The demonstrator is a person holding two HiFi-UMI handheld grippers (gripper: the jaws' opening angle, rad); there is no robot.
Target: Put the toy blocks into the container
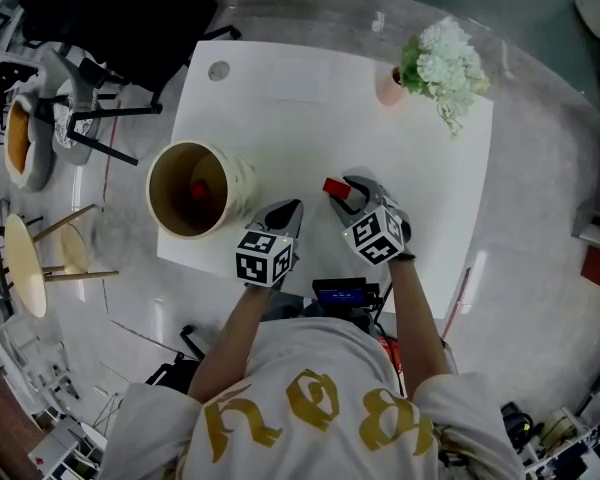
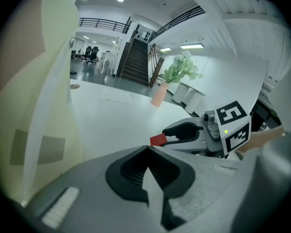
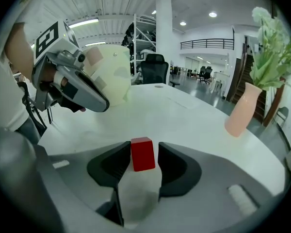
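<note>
A small red block [image 1: 335,187] [image 3: 142,154] stands on the white table [image 1: 310,98] between the jaws of my right gripper [image 1: 344,196] [image 3: 143,148]. Its left pad lies against the block and a thin gap shows at the right pad, so I read this gripper as open around it. The left gripper view shows the same block [image 2: 158,140] at those fingertips. My left gripper [image 1: 288,211] [image 2: 147,149] hovers just left of it, shut and empty. The cream bucket [image 1: 238,183] [image 2: 39,106] [image 3: 111,76] stands at the table's left edge with another red block [image 1: 199,190] inside.
A pink vase [image 1: 389,88] [image 3: 242,113] with white flowers [image 1: 442,63] stands at the far right of the table. A round cable hole [image 1: 218,70] sits in the far left corner. Wooden stools [image 1: 25,263] and a black chair [image 1: 110,8] stand off the table's left side.
</note>
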